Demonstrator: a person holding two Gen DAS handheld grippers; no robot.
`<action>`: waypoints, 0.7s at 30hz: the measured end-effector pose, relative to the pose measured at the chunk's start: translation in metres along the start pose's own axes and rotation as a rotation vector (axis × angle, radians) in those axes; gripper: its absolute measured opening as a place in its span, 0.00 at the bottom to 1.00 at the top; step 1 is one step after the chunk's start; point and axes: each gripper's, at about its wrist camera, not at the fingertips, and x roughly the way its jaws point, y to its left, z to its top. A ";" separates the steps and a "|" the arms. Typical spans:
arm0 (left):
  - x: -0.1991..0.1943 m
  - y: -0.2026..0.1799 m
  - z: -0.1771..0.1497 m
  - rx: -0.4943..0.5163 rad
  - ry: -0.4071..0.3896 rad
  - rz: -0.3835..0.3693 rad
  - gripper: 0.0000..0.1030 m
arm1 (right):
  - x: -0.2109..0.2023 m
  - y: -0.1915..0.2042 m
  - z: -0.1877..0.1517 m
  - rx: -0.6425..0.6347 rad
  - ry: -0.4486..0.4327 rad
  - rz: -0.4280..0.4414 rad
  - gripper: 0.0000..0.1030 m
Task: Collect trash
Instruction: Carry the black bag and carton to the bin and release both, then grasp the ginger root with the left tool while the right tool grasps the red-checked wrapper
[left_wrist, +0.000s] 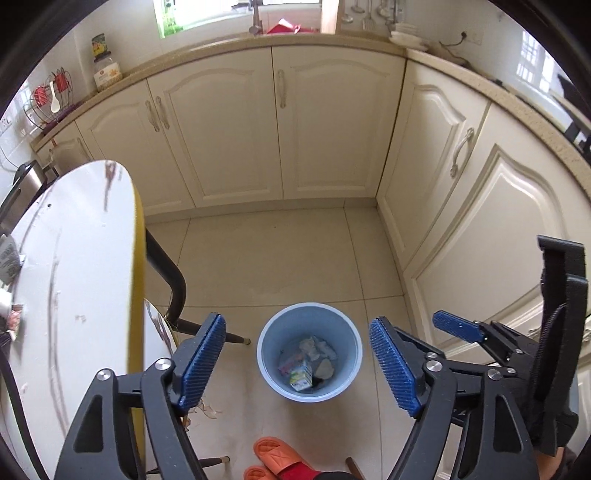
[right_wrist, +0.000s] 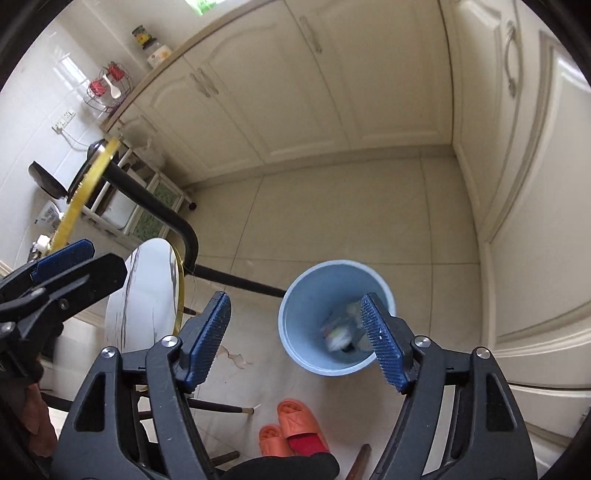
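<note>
Trash (left_wrist: 308, 360) in the blue bin (left_wrist: 275, 384) below both wide-open, empty tongs: left (left_wrist: 297, 363), right (right_wrist: 297, 341).

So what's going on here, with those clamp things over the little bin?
A person is tidying up rubbish in a kitchen, holding a black tool with blue ridged pads in each hand. Both the left tool and the right tool hang open and empty above a round light-blue plastic bin on the tiled floor. Inside the bin lie crumpled wrappers and a small drink carton. More scraps sit on the white round table with the yellow edge beside it.
</note>
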 end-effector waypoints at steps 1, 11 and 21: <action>-0.011 -0.003 -0.003 0.004 -0.013 -0.003 0.75 | -0.013 0.002 -0.002 -0.001 -0.019 -0.008 0.74; -0.142 0.005 -0.054 0.002 -0.242 0.037 0.93 | -0.117 0.072 -0.010 -0.109 -0.194 0.030 0.84; -0.213 0.065 -0.134 -0.162 -0.330 0.190 0.98 | -0.133 0.198 -0.020 -0.328 -0.211 0.109 0.85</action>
